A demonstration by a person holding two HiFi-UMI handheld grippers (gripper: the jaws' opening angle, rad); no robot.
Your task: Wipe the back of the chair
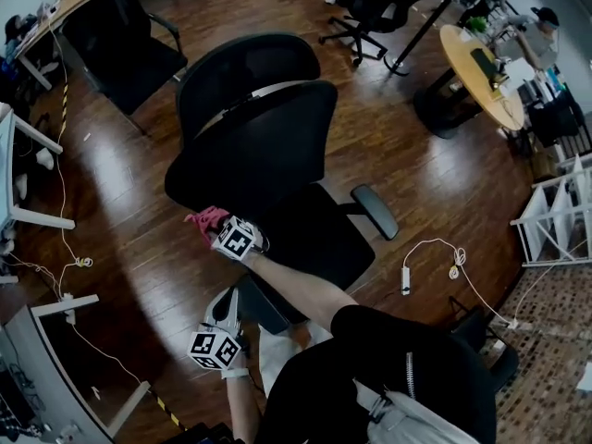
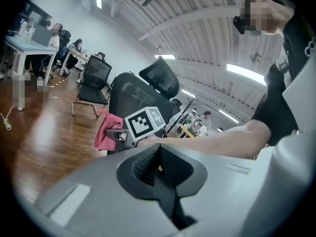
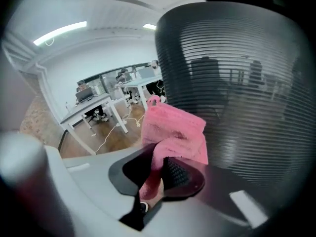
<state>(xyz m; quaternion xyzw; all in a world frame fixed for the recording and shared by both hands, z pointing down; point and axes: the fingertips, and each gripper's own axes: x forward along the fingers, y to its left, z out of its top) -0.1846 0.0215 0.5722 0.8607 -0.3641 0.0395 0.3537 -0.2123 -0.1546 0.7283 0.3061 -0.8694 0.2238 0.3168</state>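
A black mesh office chair [image 1: 259, 146] stands in front of me, its back [image 3: 237, 78] filling the right gripper view. My right gripper [image 1: 227, 233] is shut on a pink cloth [image 3: 174, 130], which sits against the lower left edge of the chair back [image 1: 208, 218]. The left gripper [image 1: 222, 326] hangs lower and nearer to me, off the chair, with its jaws shut and nothing between them. From the left gripper view the pink cloth [image 2: 108, 131] and the right gripper's marker cube [image 2: 144, 122] show ahead against the chair [image 2: 133, 95].
Another black chair [image 1: 120, 40] stands at the back left and one more [image 1: 375, 3] at the back right. A round wooden table [image 1: 476, 77] is on the right, white desks [image 1: 18, 183] on the left. Cables and a power strip [image 1: 405, 280] lie on the wooden floor.
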